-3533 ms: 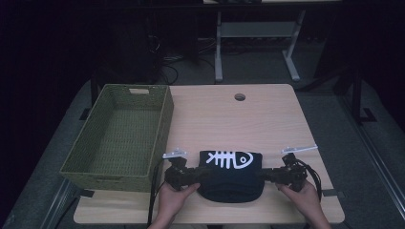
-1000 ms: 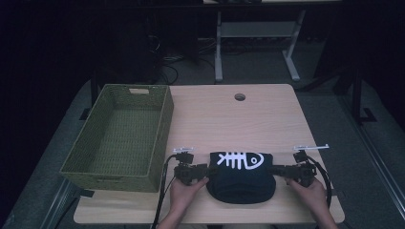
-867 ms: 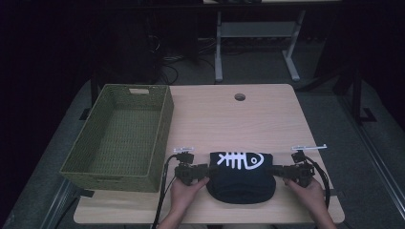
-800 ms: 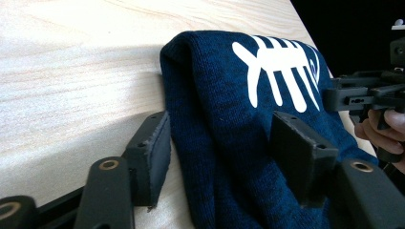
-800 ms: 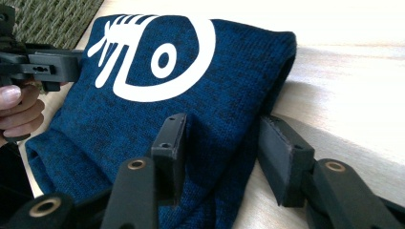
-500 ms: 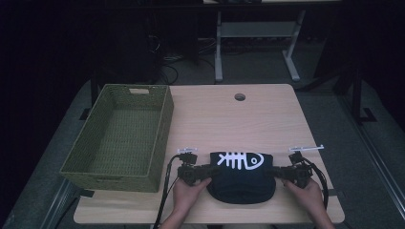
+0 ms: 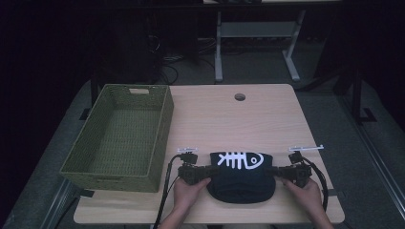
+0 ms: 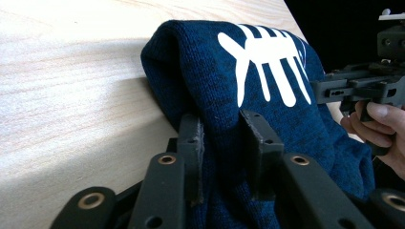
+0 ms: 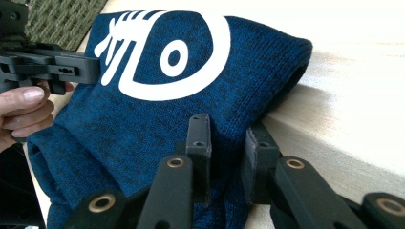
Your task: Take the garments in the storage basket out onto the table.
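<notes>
Table (image 7: pixel 229 119) first: light wood, with a green woven basket (image 7: pixel 119 138) on it, empty. Right of the basket, at the table's near edge, lies the sweater (image 7: pixel 242 177), dark blue knit with a white fishbone print, folded into a thick bundle. Left gripper (image 7: pixel 206 172) sits between basket and sweater, jaws pinched on a fold of knit at the sweater's left end (image 8: pixel 224 143). Right gripper (image 7: pixel 280 172) is on the sweater's far side from the basket, jaws clamped on the right end (image 9: pixel 229 152). Judgement: sweater is soft, light, floppy, not fragile, not slippery; it will sag in the middle if lifted. Best hold is both ends at once, biting through all layers so the fold stays together.
</notes>
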